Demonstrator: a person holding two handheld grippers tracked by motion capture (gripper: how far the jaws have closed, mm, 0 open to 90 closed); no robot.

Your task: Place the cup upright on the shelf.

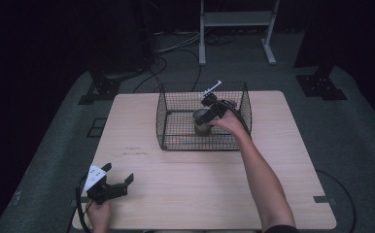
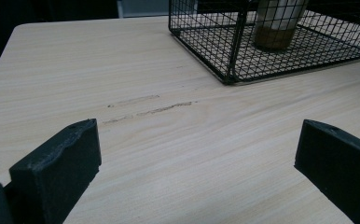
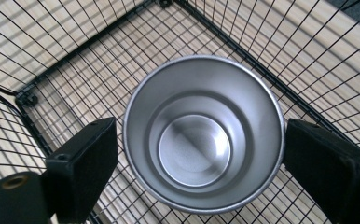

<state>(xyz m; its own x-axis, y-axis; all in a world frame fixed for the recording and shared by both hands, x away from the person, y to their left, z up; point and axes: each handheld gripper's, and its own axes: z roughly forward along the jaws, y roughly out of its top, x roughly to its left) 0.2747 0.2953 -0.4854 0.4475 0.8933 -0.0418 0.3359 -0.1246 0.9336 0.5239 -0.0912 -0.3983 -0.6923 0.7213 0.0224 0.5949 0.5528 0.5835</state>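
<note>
Nearest to us, at the front left corner of the pale wooden worktop (image 1: 200,184), we see a hand (image 1: 99,213) holding the left claw (image 1: 118,175) low over the wood. Its two black jaws are spread wide with nothing between them — in the left gripper view bare wood grain and a couple of faint dark scuff marks (image 2: 148,108) lie in the gap. A white patch sits on top of this claw's body, and a black cable trails off the near edge.

Farther in, a bare forearm (image 1: 263,174) reaches from the bottom right, up and to the left, toward the middle of the worktop. It leads to the right claw (image 1: 206,116), which dips from above into a black wire basket (image 1: 176,141) with an open top. Inside the basket, toward its right half, a metal cup (image 3: 201,135) stands upright on the mesh floor.

In the right gripper view we look straight down into the cup — a shiny steel inside with a stepped bottom. The right claw's jaws sit on either side of its rim: the right one is at the rim, while a narrow gap shows at the left one, so the cup is between the jaws but not pinched.

Beyond the worktop we see grey floor, cables and the legs of a white frame (image 1: 236,29) in the dark.
</note>
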